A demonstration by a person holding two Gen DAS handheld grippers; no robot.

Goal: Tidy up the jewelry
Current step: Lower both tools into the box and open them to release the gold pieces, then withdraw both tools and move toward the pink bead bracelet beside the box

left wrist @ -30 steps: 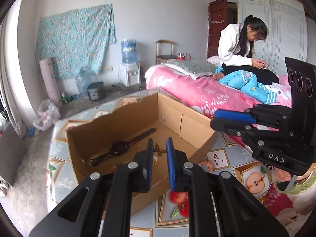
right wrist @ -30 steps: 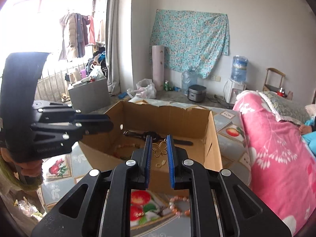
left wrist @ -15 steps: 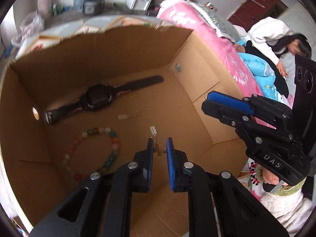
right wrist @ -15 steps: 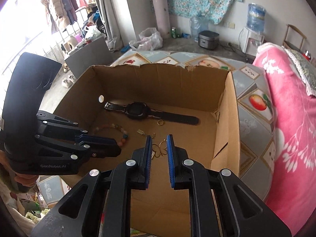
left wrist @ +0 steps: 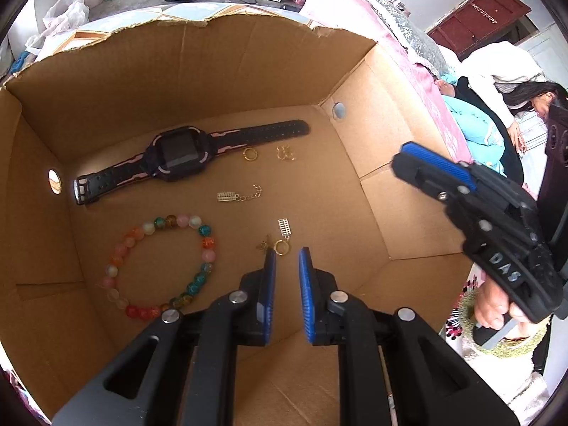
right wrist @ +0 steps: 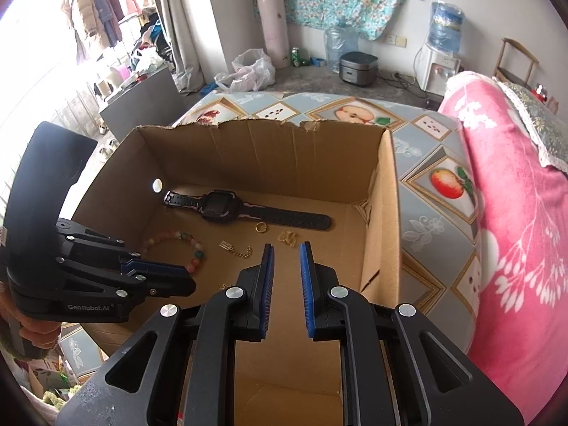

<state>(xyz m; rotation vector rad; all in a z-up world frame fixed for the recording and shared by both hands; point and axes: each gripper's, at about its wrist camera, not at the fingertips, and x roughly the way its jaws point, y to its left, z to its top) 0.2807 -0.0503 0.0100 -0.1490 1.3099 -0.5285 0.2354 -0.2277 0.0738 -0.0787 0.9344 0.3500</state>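
Looking down into an open cardboard box (left wrist: 213, 71) from both wrist views. On its floor, in the upper left of the left wrist view: a black and pink watch (left wrist: 181, 156), strap laid flat. Just right of the watch body, a small gold ring (left wrist: 250, 154) and a twisted gold piece (left wrist: 285, 152), near each other but not touching. Below these, at centre, a small silver charm on a short gold chain (left wrist: 234, 197). At lower left, a bracelet of coloured beads (left wrist: 207, 242), lying as an open circle.

Left gripper (left wrist: 285, 252) at bottom centre, pointing steeply down into the box. Pads apart by a narrow gap, nothing clamped between. Right at its tips, a second silver charm with a gold hoop (left wrist: 284, 229) and a tiny bee-shaped charm (left wrist: 263, 245); cannot tell if the left pad touches the bee.

Right gripper (right wrist: 285, 248) also over the box, blue pads parted narrowly, empty.

Under the box, a tablecloth with fruit prints (right wrist: 447, 184); at the right, a pink blanket (right wrist: 514, 213).
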